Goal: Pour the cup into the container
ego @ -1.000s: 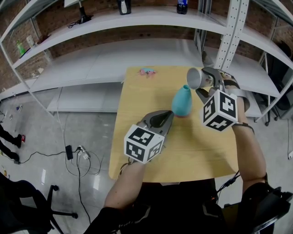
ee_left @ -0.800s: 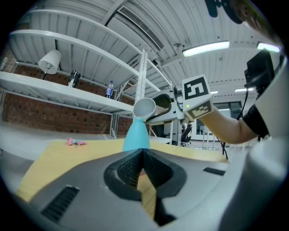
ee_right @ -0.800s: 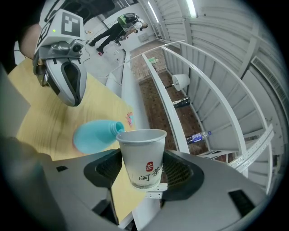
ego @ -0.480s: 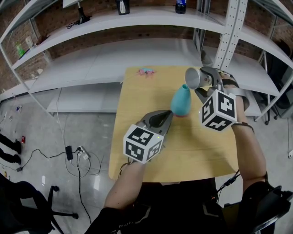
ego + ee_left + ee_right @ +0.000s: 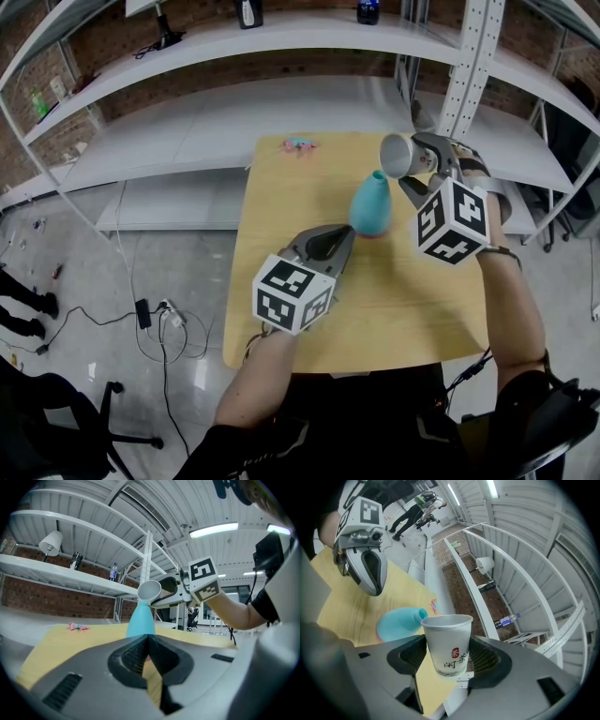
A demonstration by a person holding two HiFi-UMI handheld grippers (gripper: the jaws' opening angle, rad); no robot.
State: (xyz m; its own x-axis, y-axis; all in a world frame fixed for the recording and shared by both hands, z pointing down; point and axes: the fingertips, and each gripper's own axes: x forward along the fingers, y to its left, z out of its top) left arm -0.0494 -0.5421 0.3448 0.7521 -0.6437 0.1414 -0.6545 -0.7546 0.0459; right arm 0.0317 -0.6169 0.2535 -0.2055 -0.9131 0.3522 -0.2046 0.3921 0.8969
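Observation:
A white paper cup [image 5: 397, 156] with red and black print [image 5: 449, 644] is clamped in my right gripper [image 5: 416, 172], tipped on its side with its mouth toward the neck of a light blue vase-shaped container [image 5: 371, 206]. In the left gripper view the cup [image 5: 149, 590] hangs right above the container's [image 5: 140, 618] narrow top. The container [image 5: 399, 622] stands on the wooden table [image 5: 375, 309]. My left gripper [image 5: 336, 246] rests low over the table just in front of the container; its jaws [image 5: 148, 654] meet with nothing between them.
A small pink and blue object [image 5: 300, 145] lies near the table's far edge. White metal shelving [image 5: 234, 122] runs behind and to the right of the table, with bottles [image 5: 367, 11] on the top shelf. Cables lie on the floor [image 5: 155, 314] to the left.
The cup and right gripper have barely shifted; the cup stays tilted over the container's neck. The left gripper has not moved.

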